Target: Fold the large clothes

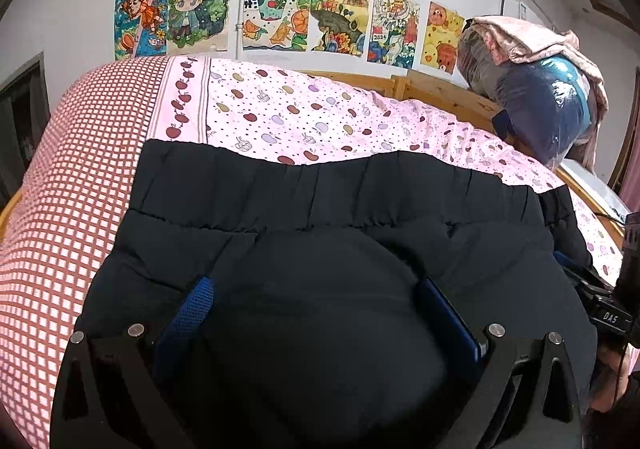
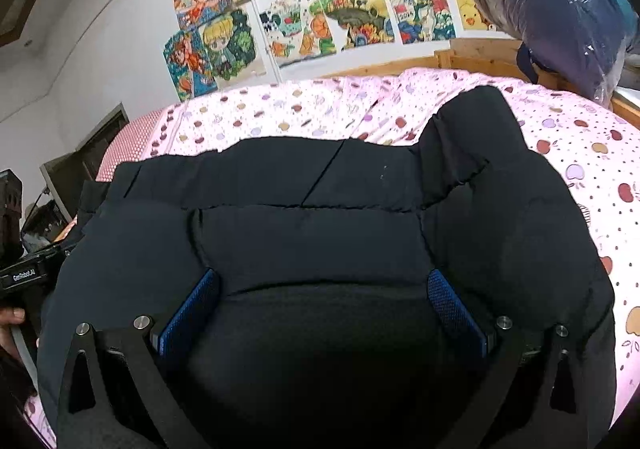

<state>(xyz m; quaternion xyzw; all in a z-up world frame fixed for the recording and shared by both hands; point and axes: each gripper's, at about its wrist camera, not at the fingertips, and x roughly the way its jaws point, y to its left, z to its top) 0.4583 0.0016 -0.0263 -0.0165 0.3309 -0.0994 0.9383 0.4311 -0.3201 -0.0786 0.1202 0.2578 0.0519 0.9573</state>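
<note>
Across the bed (image 1: 280,109), a pink cover printed with small apples spreads from the wooden far rail to the near edge, and along the bed's left side it gives way to a red-and-white checked panel (image 1: 80,169). Behind the far rail, the white wall carries a patchwork of coloured drawings (image 1: 280,9). At the bed's far right corner stands a bulging plastic-wrapped bundle (image 1: 552,109), dark blue and teal inside, with a pale pink cloth (image 1: 532,37) draped over its top.

On the near half of the bed lies the black garment (image 1: 320,209), thick and padded, with a gathered elastic band running across its far edge. It fills most of both wrist views. In the right wrist view its far right part rises in a hump above the cover, while the rest lies fairly flat.

Over the garment's near edge, the left gripper (image 1: 316,289) has its blue-padded fingers (image 1: 188,313) spread wide, a rounded mound of black fabric bulging up between them; whether the pads press on it cannot be told. The right gripper (image 2: 332,289) stands the same way, its fingers (image 2: 452,305) wide apart with dark fabric filling the gap, and again no firm grip shows. Each gripper's black body appears at the side of the other's view, and part of a hand (image 2: 12,325) shows at the left edge of the right wrist view.
</note>
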